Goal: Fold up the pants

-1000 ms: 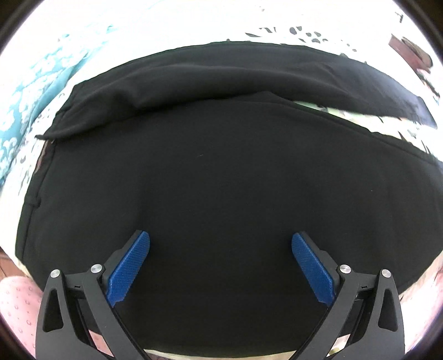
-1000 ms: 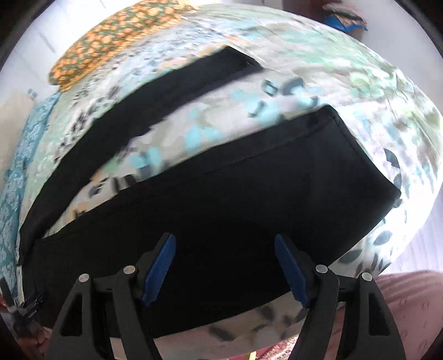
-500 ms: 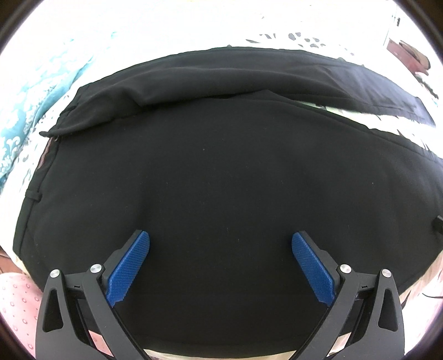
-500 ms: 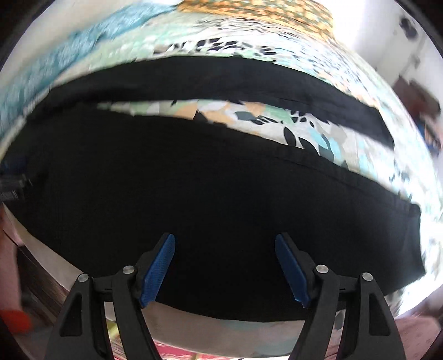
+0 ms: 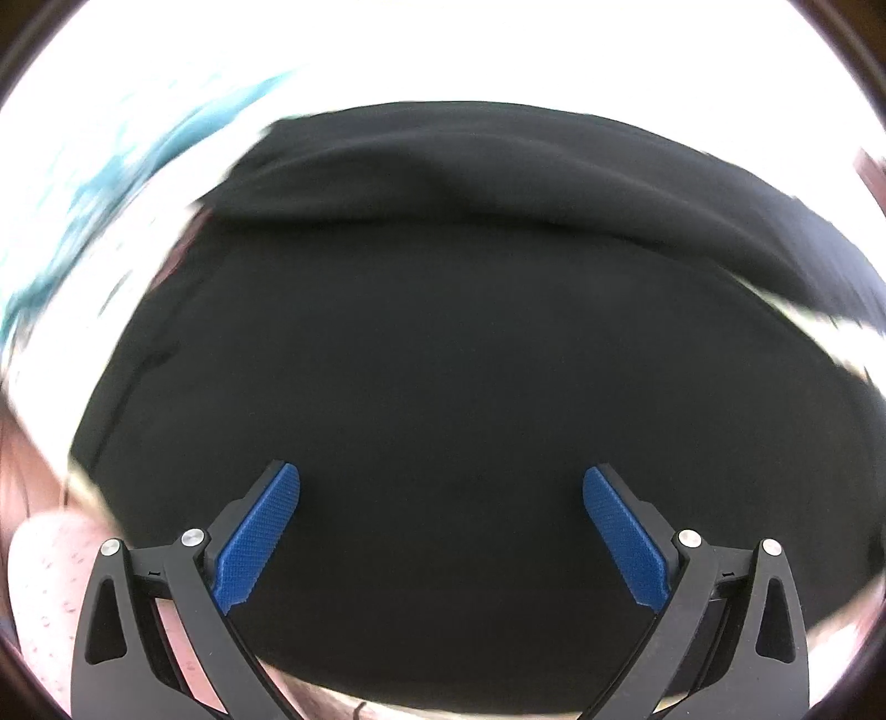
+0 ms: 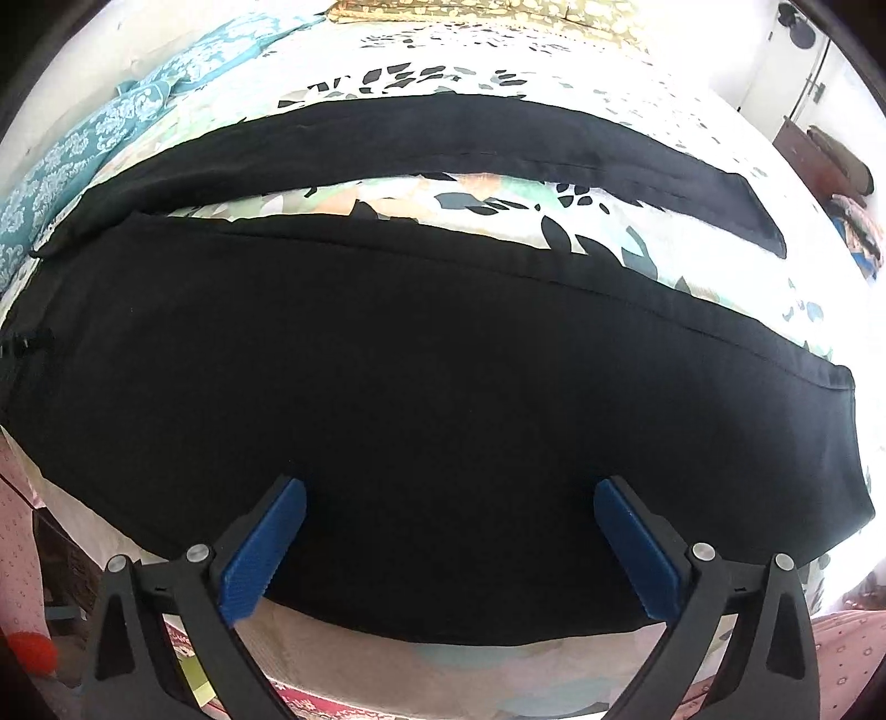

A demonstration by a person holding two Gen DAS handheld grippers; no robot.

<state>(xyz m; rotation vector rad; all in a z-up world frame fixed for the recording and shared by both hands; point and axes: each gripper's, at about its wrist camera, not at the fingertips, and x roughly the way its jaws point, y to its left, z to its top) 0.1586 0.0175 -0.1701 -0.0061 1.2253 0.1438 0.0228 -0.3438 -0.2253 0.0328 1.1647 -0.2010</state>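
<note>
Black pants lie spread flat on a floral bedsheet, the two legs apart, the far leg stretching right. In the left wrist view the pants fill the frame, near the waist end. My left gripper is open and empty, hovering over the near leg. My right gripper is open and empty above the near leg, close to its front edge.
A teal patterned cloth lies at the far left of the bed, an orange patterned pillow at the far end. The bed's front edge runs below the right gripper. Furniture stands at the right.
The left gripper has moved closer to the pants and toward the waist end; its view is blurred. The right gripper has swung to face the near leg squarely. Both stay open.
</note>
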